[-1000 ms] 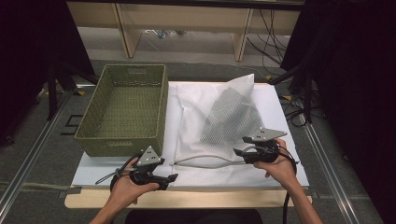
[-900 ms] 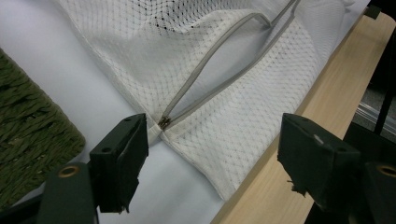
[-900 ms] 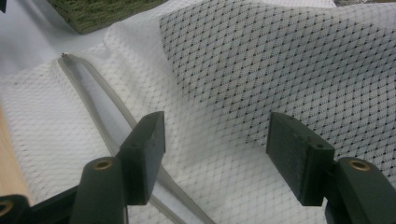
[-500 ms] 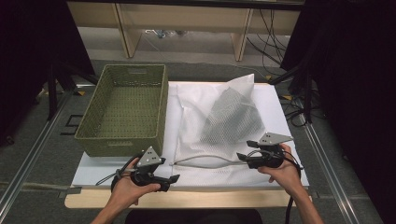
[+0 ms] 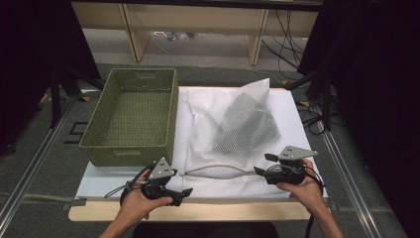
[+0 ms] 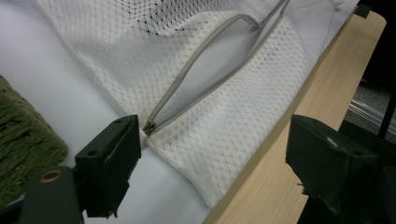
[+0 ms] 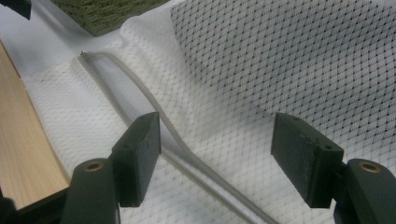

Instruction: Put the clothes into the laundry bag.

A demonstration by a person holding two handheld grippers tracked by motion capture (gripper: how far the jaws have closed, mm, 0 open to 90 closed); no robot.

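Something grey lies blurred inside your half-unzipped mesh bag [image 5: 233, 134] beside the empty green basket [image 5: 130, 116], as both grippers, left [image 5: 185, 192] and right [image 5: 261, 164], just opened wide, grip nothing.

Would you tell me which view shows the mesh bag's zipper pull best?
The left gripper view: the zipper pull sits sharp beside a jaw. The right gripper view shows it small; the high view shows only the zipper's grey line.
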